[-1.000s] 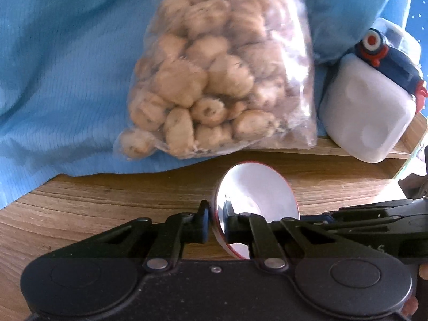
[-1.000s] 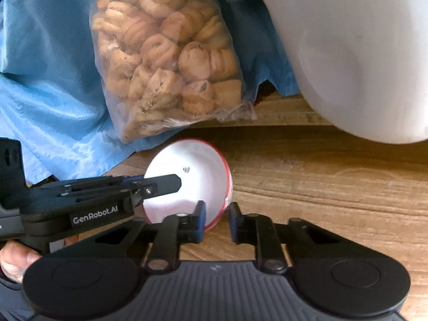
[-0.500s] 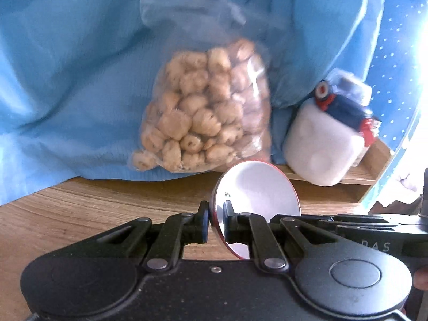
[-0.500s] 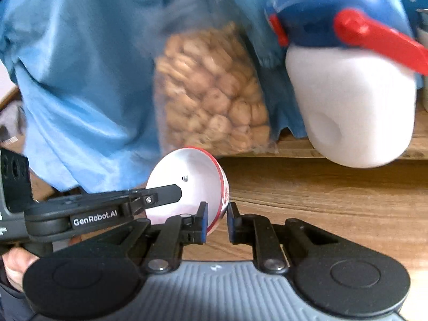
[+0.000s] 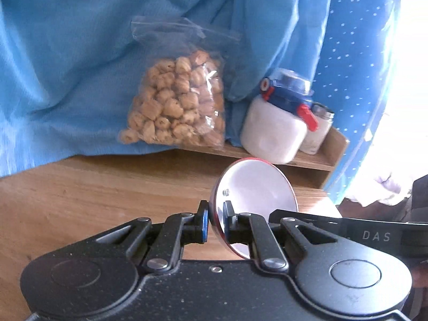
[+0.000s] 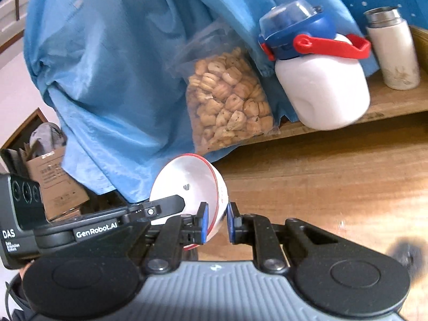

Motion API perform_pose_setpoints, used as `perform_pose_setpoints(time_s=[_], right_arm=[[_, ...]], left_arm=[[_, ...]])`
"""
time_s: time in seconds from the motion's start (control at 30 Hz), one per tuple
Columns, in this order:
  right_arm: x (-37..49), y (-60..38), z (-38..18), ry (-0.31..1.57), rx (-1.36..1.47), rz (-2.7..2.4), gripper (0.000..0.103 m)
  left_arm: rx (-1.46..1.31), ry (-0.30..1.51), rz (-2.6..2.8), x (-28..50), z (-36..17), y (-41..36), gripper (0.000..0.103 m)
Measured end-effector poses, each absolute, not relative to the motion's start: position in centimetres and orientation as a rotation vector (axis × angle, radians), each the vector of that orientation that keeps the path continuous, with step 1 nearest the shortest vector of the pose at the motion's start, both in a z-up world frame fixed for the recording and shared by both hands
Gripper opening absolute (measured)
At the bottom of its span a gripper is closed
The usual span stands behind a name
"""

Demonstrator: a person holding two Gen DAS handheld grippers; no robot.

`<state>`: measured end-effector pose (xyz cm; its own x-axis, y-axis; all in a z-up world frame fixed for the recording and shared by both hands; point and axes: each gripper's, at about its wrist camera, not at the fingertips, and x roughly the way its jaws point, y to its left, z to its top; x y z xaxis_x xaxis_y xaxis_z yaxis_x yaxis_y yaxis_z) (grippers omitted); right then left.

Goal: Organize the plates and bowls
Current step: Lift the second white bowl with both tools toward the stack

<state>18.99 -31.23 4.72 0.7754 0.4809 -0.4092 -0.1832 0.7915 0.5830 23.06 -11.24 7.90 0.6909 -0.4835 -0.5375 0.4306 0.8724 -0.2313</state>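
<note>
A small white bowl with a red rim (image 5: 254, 187) is held on edge above the wooden table (image 5: 80, 200), its opening facing the left camera. My left gripper (image 5: 214, 220) is shut on its rim, one finger inside and one outside. In the right wrist view the same bowl (image 6: 187, 187) shows, with my right gripper (image 6: 216, 220) around its opposite rim; the left pad touches the bowl and a small gap shows at the right pad. The left gripper's finger (image 6: 165, 204) reaches into the bowl from the left.
A clear bag of biscuits (image 5: 176, 109) leans on blue cloth (image 5: 80, 53) at the back. A white jug with blue lid and red clasp (image 5: 278, 128) and a white steel-capped flask (image 6: 393, 50) stand on a low wooden shelf (image 6: 388, 101). A cardboard box (image 6: 53, 176) sits far left.
Both grippers and the bowl have pulled back and up from the bag and jug, which now look smaller and farther. The hold on the bowl is unchanged.
</note>
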Motion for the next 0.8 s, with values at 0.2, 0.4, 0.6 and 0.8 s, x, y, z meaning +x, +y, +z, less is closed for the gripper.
perform_pose_setpoints(time_s=[0.2, 0.4, 0.6, 0.8], right_arm=[[15.6, -31.8, 4.4, 0.570, 0.562, 0.352, 0.017], [13.4, -31.9, 3.7, 0.564, 0.578, 0.336, 0.018], [11.8, -31.4, 3.5, 0.550, 0.567, 0.326, 0.018], [10.4, -30.8, 3.3, 0.558, 0.565, 0.326, 0.019]], left_arm=[[-0.161, 0.662, -0.565, 21.4, 6.7, -11.0, 0.012], [-0.182, 0.688, -0.580, 20.3, 5.9, -11.0, 0.012], [-0.201, 0.702, -0.573, 19.1, 5.4, -10.4, 0.012], [-0.205, 0.709, -0.579, 18.1, 4.8, -10.0, 0.012]])
